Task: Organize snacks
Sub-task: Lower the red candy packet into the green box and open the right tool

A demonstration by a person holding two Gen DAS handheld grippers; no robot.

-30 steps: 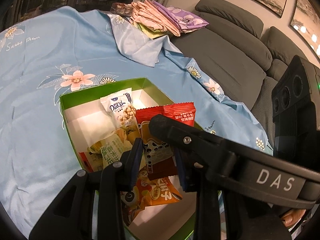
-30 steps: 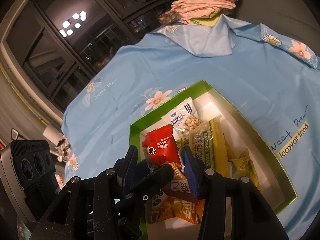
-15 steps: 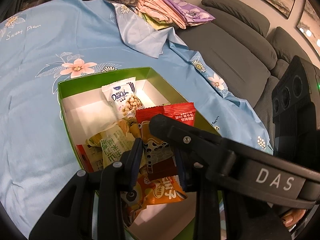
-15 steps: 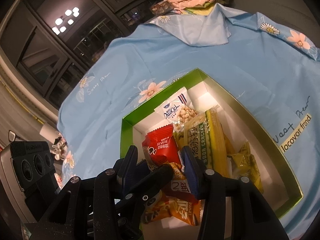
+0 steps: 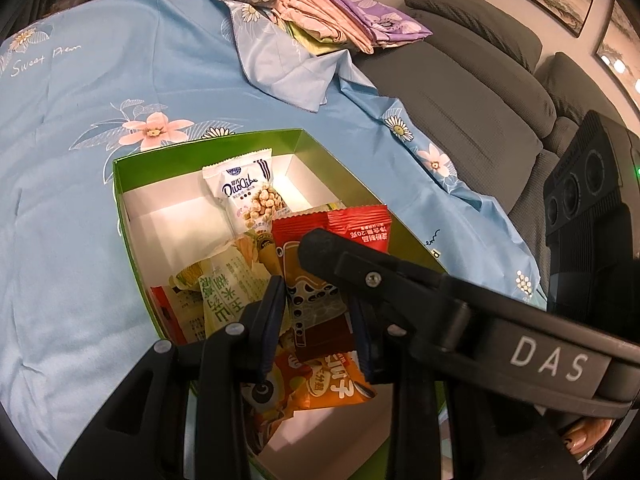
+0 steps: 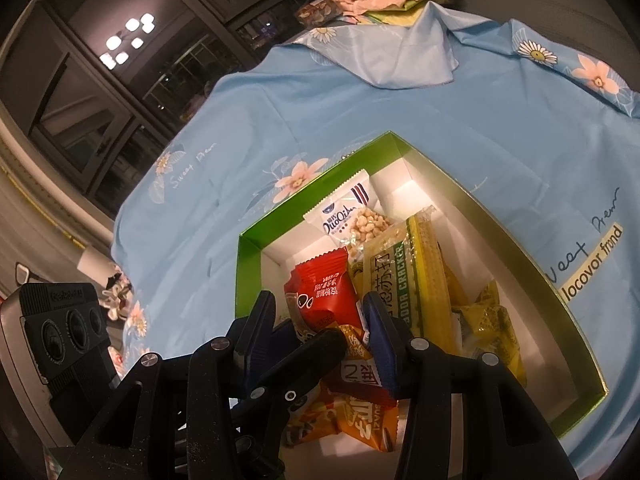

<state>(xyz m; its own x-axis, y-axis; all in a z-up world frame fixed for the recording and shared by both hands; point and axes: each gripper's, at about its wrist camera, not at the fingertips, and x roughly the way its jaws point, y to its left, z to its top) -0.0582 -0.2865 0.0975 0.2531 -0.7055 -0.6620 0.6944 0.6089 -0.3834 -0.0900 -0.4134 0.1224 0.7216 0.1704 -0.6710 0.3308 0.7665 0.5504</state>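
A green box (image 5: 120, 184) with a white inside sits on a blue flowered cloth and holds several snack packets. A red and brown milk-tea packet (image 5: 320, 280) (image 6: 324, 292) stands up between both grippers. My left gripper (image 5: 318, 312) has its jaws at either side of the packet's lower part. My right gripper (image 6: 320, 320) has its jaws around the packet's other end; its body crosses the left wrist view. A white DuoAiLe packet (image 5: 248, 192) (image 6: 348, 216), a green and yellow cracker packet (image 6: 404, 264) and orange packets (image 5: 332, 380) lie in the box.
The blue cloth (image 5: 80, 100) covers the surface around the box. Folded pink and purple cloths (image 5: 344, 20) lie at the far end. A grey sofa (image 5: 480, 80) stands to the right. Dark windows (image 6: 120, 80) are behind.
Both grippers and the red packet have held their place relative to each other. Both views have shifted slightly, and the box now sits a little lower in each of them.
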